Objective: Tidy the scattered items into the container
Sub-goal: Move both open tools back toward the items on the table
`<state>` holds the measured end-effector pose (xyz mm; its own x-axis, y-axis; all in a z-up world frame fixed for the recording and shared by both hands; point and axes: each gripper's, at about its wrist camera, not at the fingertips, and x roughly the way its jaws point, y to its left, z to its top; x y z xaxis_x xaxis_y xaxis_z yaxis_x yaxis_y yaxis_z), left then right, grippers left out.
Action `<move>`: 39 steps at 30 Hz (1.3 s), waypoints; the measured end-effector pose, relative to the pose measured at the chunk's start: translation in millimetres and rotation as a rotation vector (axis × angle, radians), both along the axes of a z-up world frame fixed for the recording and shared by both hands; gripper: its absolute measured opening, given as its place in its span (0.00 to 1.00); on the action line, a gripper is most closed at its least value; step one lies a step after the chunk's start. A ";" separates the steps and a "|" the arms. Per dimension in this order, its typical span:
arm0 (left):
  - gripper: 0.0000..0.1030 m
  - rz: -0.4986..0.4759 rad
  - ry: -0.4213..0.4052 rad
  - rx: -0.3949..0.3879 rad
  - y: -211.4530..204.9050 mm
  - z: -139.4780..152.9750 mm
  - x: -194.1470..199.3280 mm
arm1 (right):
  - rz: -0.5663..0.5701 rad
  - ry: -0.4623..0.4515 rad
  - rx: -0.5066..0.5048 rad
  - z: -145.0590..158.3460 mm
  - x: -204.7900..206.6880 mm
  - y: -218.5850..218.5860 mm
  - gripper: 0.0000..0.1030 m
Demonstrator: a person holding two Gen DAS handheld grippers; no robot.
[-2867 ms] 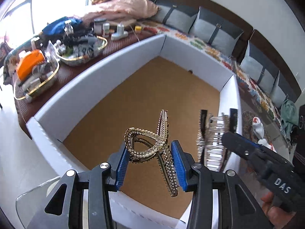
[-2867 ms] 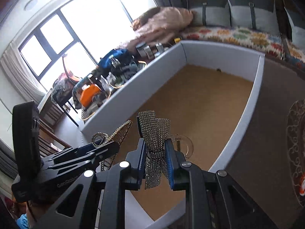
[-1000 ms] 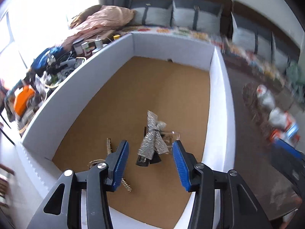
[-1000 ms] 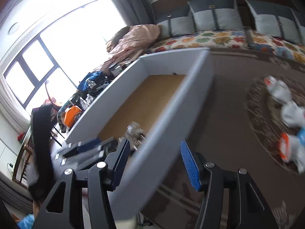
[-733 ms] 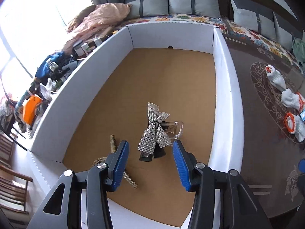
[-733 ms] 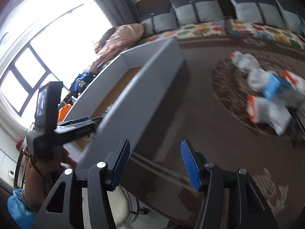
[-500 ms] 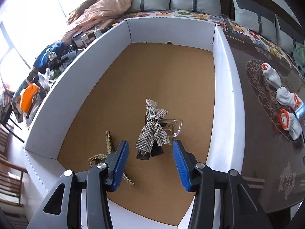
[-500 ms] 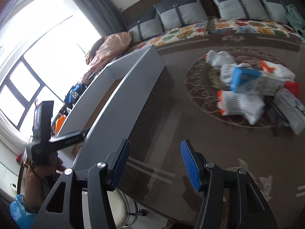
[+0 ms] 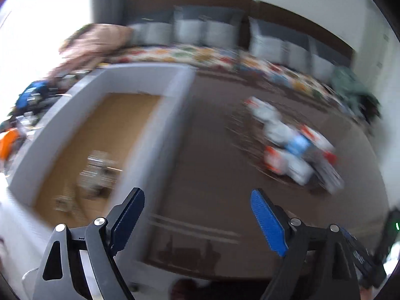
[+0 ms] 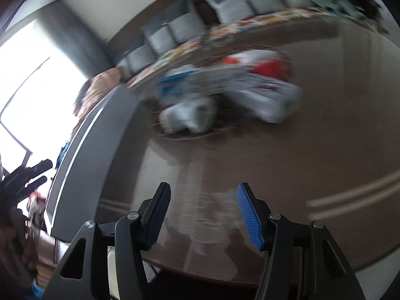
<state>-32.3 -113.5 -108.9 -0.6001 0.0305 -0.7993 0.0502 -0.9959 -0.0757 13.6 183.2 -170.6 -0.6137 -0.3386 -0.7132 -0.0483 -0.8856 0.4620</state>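
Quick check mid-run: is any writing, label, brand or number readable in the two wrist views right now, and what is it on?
None can be read; both views are motion-blurred.
Blue-and-white packet in the pile of white items: has print, too smeared to read.
White packet beside it: dark marks, unreadable.
Green light at the left view's right edge: a glow, no readable sign.
White container: no marking visible.

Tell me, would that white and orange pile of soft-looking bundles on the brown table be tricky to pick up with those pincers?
Probably not very. The bundles look like soft fabric, so they would likely squash and sag rather than roll. They seem light. They lie heaped together on the table, so lifting one may drag a neighbour. The picture is blurred, so this is a guess.
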 end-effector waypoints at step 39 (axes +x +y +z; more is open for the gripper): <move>1.00 -0.144 -0.140 -0.072 121.0 -116.8 -18.2 | -0.096 -0.072 0.403 -22.3 0.5 28.0 0.60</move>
